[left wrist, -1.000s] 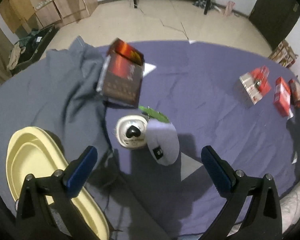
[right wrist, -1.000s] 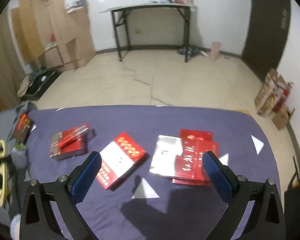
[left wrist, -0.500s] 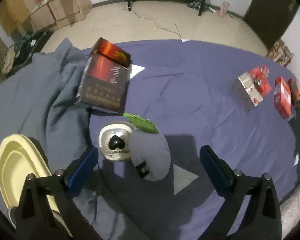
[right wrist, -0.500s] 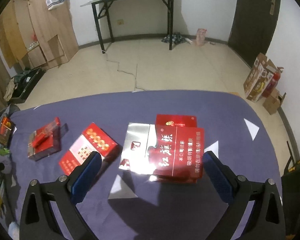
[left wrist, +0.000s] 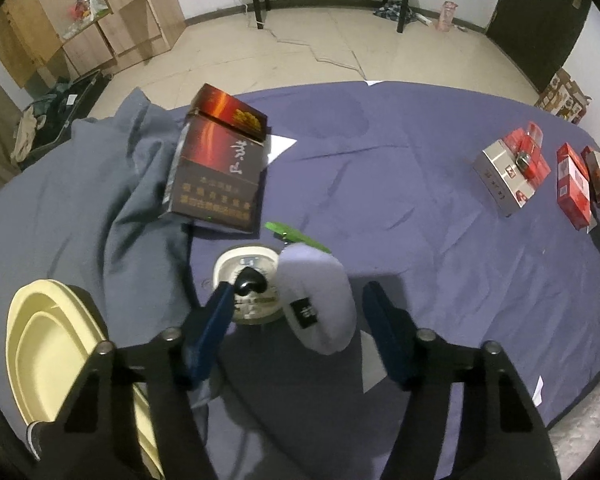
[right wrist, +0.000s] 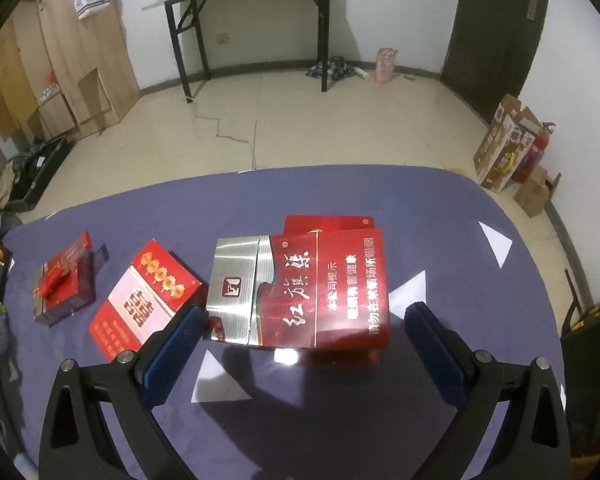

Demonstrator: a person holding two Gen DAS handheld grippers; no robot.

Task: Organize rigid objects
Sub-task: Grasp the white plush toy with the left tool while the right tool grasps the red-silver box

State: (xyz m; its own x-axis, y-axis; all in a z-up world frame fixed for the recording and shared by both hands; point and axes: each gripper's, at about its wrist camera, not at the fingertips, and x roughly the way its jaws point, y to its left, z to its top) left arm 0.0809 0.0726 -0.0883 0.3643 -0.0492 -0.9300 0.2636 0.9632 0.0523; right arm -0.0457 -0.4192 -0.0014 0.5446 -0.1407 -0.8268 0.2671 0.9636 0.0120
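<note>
In the left wrist view my left gripper is open, its jaws either side of a grey plush toy with a green tag, which lies beside a round white tin. A dark brown carton lies behind them, partly on grey cloth. In the right wrist view my right gripper is open just in front of a large red and silver carton that lies on another red box. A red and white carton and a small red box lie to its left.
A yellow oval basin sits at the left on a crumpled grey cloth. Red boxes lie at the far right of the purple table. White paper triangles lie scattered on it. The table edge is near on the right.
My left gripper has moved forward and down onto the plush toy and its jaws have narrowed. My right gripper has moved forward and right, up to the large red and silver carton.
</note>
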